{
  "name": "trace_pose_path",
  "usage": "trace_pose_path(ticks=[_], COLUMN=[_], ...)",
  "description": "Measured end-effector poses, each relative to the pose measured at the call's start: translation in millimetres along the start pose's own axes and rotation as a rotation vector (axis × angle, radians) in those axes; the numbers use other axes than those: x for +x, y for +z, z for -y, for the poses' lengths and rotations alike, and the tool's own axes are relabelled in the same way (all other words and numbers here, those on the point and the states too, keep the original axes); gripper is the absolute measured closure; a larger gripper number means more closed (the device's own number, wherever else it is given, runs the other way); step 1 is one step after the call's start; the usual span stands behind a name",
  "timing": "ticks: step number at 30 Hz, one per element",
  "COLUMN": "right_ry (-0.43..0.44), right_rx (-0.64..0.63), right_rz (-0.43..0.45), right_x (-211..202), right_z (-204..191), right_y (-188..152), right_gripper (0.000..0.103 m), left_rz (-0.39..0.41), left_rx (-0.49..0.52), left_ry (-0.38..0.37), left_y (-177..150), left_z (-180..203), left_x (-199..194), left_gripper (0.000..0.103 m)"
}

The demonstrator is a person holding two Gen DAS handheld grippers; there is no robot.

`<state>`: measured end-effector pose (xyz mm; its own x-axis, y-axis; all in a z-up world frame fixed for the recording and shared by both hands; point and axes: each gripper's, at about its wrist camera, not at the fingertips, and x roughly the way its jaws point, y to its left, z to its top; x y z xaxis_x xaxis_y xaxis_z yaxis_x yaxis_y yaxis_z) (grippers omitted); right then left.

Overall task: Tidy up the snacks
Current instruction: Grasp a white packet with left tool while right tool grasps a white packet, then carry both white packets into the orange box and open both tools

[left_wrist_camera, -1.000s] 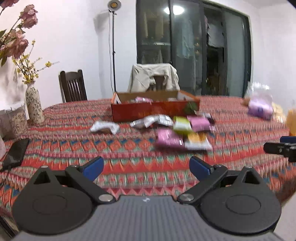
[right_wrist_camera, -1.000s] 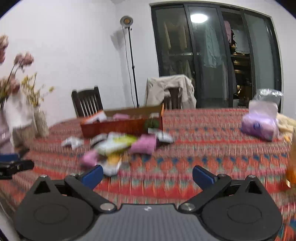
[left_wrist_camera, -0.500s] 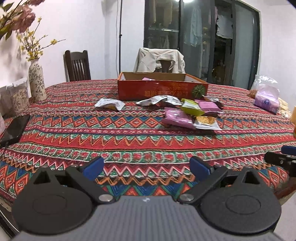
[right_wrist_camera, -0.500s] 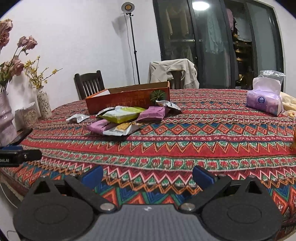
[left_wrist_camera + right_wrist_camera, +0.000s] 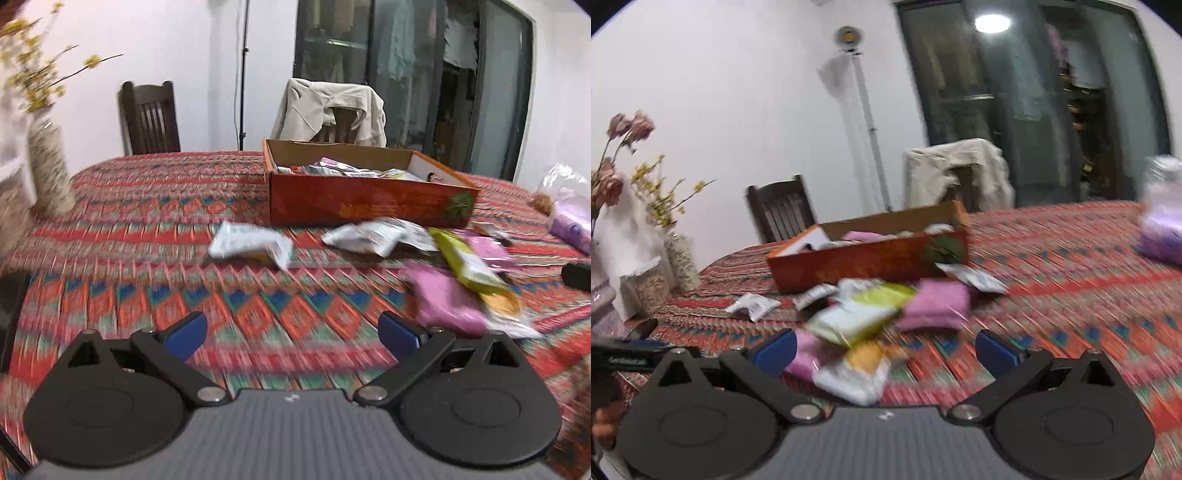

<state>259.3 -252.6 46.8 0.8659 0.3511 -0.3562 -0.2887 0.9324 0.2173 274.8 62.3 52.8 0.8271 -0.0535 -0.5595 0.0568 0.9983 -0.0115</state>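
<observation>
White walls [image 5: 738, 92] close the room behind the desk [image 5: 166, 206], which is covered by a red, blue and green zigzag-patterned cloth. A dark wooden chair [image 5: 149, 118] stands at the far edge, and beside it a second chair draped with a beige jacket [image 5: 328, 107]. A slim light stand [image 5: 866, 122] with a round lamp head rises against the wall. Dark-framed glass doors [image 5: 1034, 103] reflect a ceiling light [image 5: 991, 23]. At the left, a speckled vase [image 5: 50, 170] holds yellow sprigs.
</observation>
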Motion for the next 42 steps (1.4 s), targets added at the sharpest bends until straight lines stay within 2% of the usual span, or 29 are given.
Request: trace_pose_path(ticks=[4, 8, 10, 12, 14, 16, 17, 19, 20, 21, 24, 29, 35, 39, 42], right_ry=[0.045, 0.048, 0.079, 0.128, 0.141, 0.174, 0.181, 0.174, 0.168, 0.173, 0.192, 0.193, 0.129, 0.087, 0.051], right_rx=[-0.09, -0.316, -0.393, -0.467, -0.507, -0.521, -0.523, -0.533, -0.53, -0.522, -0.493, -0.46, -0.406, -0.365, -0.314], right_rz=[0.005, -0.115, -0.146, -0.195, -0.258, -0.319, -0.338, -0.377, -0.396, -0.416, -0.425, -0.345, -0.212, -0.176, -0.161], right_x=[52, 118, 146, 175, 202, 224, 231, 244, 250, 253, 251, 219, 127, 62, 22], right_z=[-20, -57, -71, -86, -96, -103, -104, -107, -106, -105, -98, -91, -65, -40, -23], right_y=[28, 52, 60, 68, 71, 71, 69, 61, 58, 55, 56, 70, 76, 52, 29], right_gripper=[0.0, 0.001, 0.011, 0.018, 0.028, 0.037, 0.039, 0.041, 0.045, 0.057, 0.06, 0.061, 0.061, 0.061, 0.061], left_rz=[-0.009, -0.039, -0.054, -0.079, -0.099, -0.111, -0.096, -0.085, -0.086, -0.086, -0.09, -0.04, 0.048, 0.046, 0.034], left_rx=[0.124, 0.189, 0.196, 0.164, 0.118, 0.088, 0.095, 0.106, 0.104, 0.103, 0.118, 0.085, 0.0, -0.074, -0.105], left_ry=[-0.011, -0.011, -0.038, -0.046, -0.075, -0.099, -0.089, -0.1, -0.104, -0.104, -0.084, -0.09, -0.15, -0.176, -0.164], left_y=[30, 51, 56, 58, 57, 57, 56, 56, 57, 57, 60, 64, 44, 21, 3], left_z=[-13, -19, -24, -29, -38, -44, -45, -45, -45, -44, -40, -31, 1, 29, 51], left_x=[50, 94, 111, 126, 133, 136, 135, 132, 132, 131, 125, 83, -1, -41, -60], left_gripper=[0.002, 0.002, 0.002, 0.003, 0.004, 0.02, 0.024, 0.04, 0.042, 0.045, 0.051, 0.051, 0.051, 0.05, 0.05])
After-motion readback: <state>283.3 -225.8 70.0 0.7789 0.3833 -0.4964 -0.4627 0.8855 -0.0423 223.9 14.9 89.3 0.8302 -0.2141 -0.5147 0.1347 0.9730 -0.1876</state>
